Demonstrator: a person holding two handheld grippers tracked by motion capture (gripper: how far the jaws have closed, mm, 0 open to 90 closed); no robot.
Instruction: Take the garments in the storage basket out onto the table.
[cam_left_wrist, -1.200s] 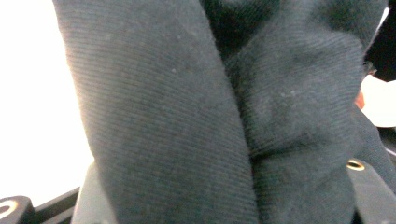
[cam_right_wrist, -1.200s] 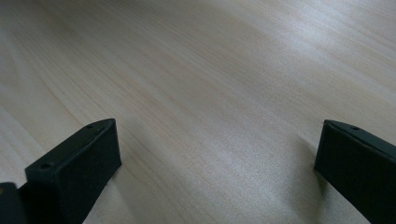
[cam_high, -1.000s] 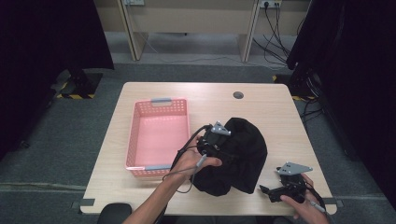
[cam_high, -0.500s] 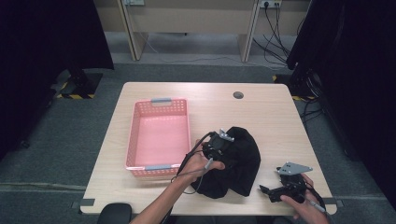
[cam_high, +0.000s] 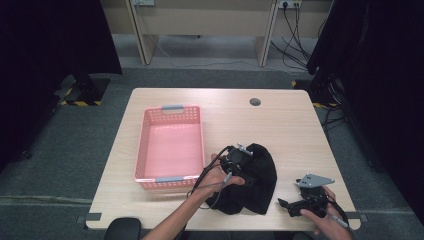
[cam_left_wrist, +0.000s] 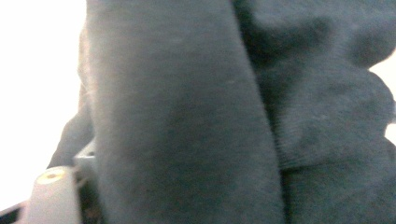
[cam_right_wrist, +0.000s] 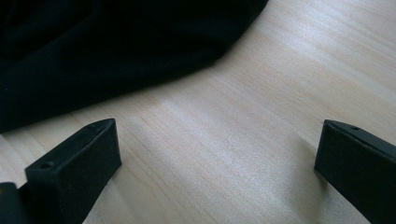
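— On the counter (cam_high: 295, 125), near its front edge, what lies there?
— One black cloth (cam_high: 255, 187), bunched, long axis running front to back, just right of one empty pink basket (cam_high: 170, 145).
— The tongs?
— Left tongs (cam_high: 240, 162) sit on the cloth; up close fabric hides their jaws, so I cannot tell. Right tongs (cam_right_wrist: 217, 154) stand apart, empty, over bare wood.

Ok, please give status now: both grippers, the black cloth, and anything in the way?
Left gripper on black cloth, grip hidden by fabric. Right gripper open over bare table, beside cloth. Pink basket empty, left of cloth; nothing in the way.
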